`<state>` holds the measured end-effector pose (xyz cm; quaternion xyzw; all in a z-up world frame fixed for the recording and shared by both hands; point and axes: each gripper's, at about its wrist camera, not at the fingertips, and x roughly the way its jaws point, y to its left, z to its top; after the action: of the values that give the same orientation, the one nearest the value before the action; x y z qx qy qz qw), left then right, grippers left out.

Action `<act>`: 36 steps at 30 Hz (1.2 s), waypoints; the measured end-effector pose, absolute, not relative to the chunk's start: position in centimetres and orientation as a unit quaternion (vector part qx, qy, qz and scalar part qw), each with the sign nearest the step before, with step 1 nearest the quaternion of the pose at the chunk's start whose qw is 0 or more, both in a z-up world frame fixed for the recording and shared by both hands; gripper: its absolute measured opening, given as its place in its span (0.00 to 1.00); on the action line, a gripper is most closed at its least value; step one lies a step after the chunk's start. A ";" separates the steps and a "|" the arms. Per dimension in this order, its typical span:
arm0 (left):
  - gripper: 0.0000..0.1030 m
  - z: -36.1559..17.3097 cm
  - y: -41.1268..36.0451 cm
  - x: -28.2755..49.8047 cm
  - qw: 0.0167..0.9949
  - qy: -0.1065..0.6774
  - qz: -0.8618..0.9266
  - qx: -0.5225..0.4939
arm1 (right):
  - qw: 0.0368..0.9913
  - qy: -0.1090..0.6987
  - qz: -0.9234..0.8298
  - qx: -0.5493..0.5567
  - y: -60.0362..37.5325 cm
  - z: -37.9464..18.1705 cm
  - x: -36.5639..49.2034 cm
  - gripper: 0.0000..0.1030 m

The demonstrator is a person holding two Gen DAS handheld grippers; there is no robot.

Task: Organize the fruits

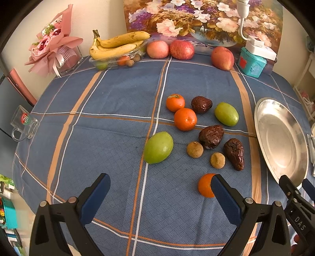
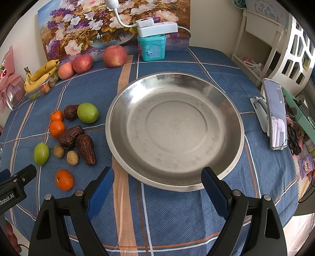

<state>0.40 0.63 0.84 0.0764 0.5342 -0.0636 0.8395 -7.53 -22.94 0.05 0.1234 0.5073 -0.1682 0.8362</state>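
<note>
Loose fruit lies on the blue checked tablecloth: three tangerines (image 1: 185,119), two green fruits (image 1: 158,147), three dark dried dates (image 1: 211,136) and two small brown longans (image 1: 195,149). The nearest tangerine (image 1: 204,185) sits beside my left gripper's right finger. My left gripper (image 1: 160,184) is open and empty above the cloth. A steel plate (image 2: 175,128) lies empty to the right of the fruit. My right gripper (image 2: 157,178) is open and empty at the plate's near rim. The fruit also shows left of the plate in the right wrist view (image 2: 74,135).
At the back stand a tray of bananas (image 1: 118,45), three apples (image 1: 182,49), a teal box (image 1: 251,64) and a flower painting (image 1: 202,17). A bouquet (image 1: 53,43) and a glass mug (image 1: 24,123) are at left. A phone on a stand (image 2: 275,116) is at right.
</note>
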 end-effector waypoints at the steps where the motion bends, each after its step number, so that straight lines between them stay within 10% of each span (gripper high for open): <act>1: 1.00 0.9 0.6 0.4 0.839 0.534 -0.064 0.077 | 0.836 0.507 -0.168 0.124 -23.0 0.0 -7.5 0.87; 36: 1.00 1.9 5.1 2.4 0.880 0.465 -0.097 -0.006 | 0.853 0.486 -0.073 0.176 -19.4 -0.4 -5.7 0.87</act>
<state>2.42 5.13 1.91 -0.0060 0.4654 -0.0970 0.8797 -5.68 -19.43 -0.39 0.1759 0.4861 -0.0734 0.8529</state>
